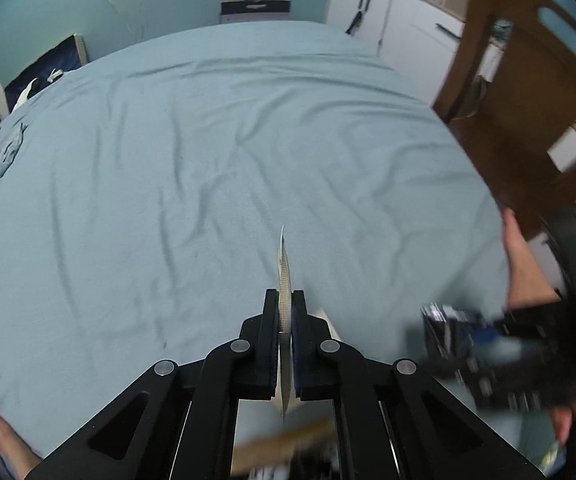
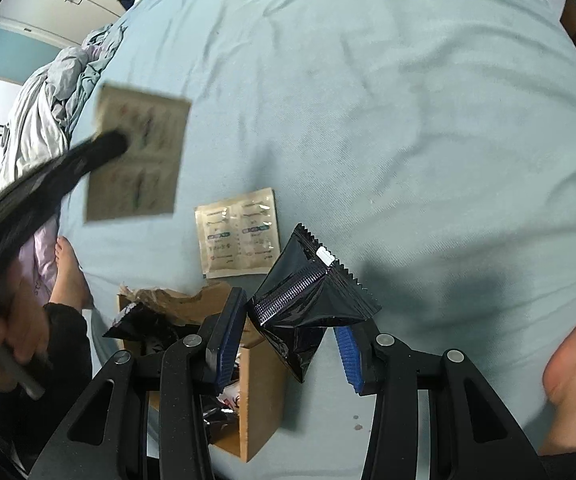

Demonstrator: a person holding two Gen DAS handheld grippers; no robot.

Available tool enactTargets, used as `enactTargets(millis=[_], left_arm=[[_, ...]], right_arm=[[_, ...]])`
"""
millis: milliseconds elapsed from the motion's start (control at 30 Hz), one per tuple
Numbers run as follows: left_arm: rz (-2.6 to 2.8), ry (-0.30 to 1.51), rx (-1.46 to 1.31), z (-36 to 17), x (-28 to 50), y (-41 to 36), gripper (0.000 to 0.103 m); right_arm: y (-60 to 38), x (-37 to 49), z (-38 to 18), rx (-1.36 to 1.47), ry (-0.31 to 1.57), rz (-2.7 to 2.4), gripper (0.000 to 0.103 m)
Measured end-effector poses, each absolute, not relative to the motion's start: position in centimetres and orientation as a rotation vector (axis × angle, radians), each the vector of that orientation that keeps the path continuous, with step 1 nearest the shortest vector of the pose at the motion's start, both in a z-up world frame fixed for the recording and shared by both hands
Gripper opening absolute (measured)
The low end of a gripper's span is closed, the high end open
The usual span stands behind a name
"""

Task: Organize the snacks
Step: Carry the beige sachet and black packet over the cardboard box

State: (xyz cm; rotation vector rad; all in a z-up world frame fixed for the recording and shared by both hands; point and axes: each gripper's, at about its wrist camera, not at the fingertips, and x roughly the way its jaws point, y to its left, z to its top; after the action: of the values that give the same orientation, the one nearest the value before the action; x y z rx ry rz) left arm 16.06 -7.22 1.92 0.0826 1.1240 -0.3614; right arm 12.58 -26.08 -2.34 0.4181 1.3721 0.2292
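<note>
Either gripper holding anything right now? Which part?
Both. The left gripper is shut on a flat beige packet, pinched at its edge. The right gripper grips a black triangular packet across its crumpled middle.

A wrinkled blue bedsheet (image 1: 207, 152) is covering the bed. A wooden chair (image 1: 528, 92) is standing just beside its right edge, white cabinets (image 1: 392, 16) are standing beyond its far corner, and a crumpled duvet (image 2: 55, 96) is lying bunched at its left edge.
</note>
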Motion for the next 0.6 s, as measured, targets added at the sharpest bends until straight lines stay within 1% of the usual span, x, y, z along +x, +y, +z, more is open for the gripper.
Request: enactTargets(millis=[233, 600], left_arm=[[-0.386, 1.131, 0.083, 4.5, 11.3, -3.4, 0.005], [-0.362, 1.165, 0.156, 3.8, 6.3, -1.5, 0.005]], right_arm=[[-24.2, 11.5, -1.6, 0.333, 1.363, 0.222, 0.042], [-22.4, 9.8, 0.3, 0.234, 1.348, 0.214, 0.042]])
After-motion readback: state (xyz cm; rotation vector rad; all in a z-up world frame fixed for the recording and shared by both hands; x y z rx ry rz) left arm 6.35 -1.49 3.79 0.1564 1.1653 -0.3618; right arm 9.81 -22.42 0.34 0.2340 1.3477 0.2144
